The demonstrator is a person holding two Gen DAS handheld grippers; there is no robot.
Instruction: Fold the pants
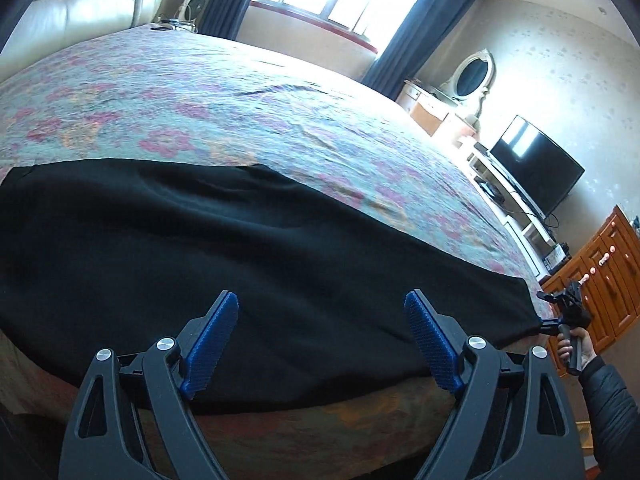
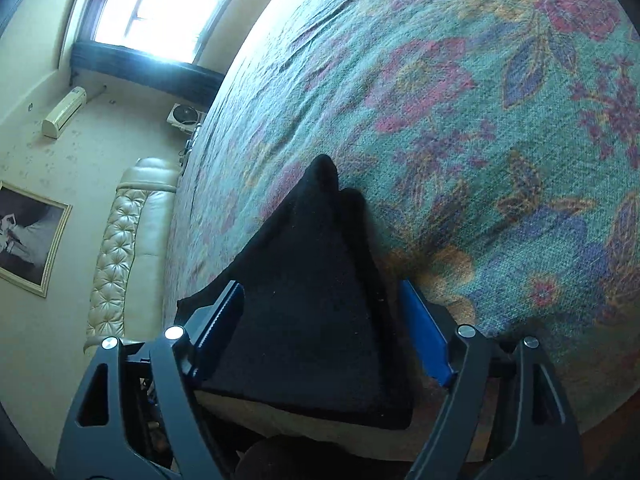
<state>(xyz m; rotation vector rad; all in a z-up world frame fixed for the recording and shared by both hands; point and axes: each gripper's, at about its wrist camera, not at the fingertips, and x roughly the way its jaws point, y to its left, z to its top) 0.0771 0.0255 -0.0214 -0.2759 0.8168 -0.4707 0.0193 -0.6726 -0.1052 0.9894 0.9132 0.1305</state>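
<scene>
Black pants [image 1: 240,240] lie flat in a long band along the near edge of a bed with a floral cover [image 1: 240,100]. My left gripper [image 1: 322,298] hovers over the band's middle, open, nothing between its blue pads [image 1: 212,344]. At the band's right end a hand holds my right gripper [image 1: 543,310]. In the right wrist view that end of the pants [image 2: 304,300] lies between the wide jaws of the right gripper [image 2: 322,286]. The right pad stands clear of the cloth, and the left pad [image 2: 220,332] sits beside its edge without pinching it.
The floral cover [image 2: 480,120] stretches far beyond the pants. A padded cream headboard [image 1: 80,0] is at the far left. A television [image 1: 536,164] on a white stand, a mirror dresser [image 1: 472,76] and wooden cabinets [image 1: 600,280] line the right wall.
</scene>
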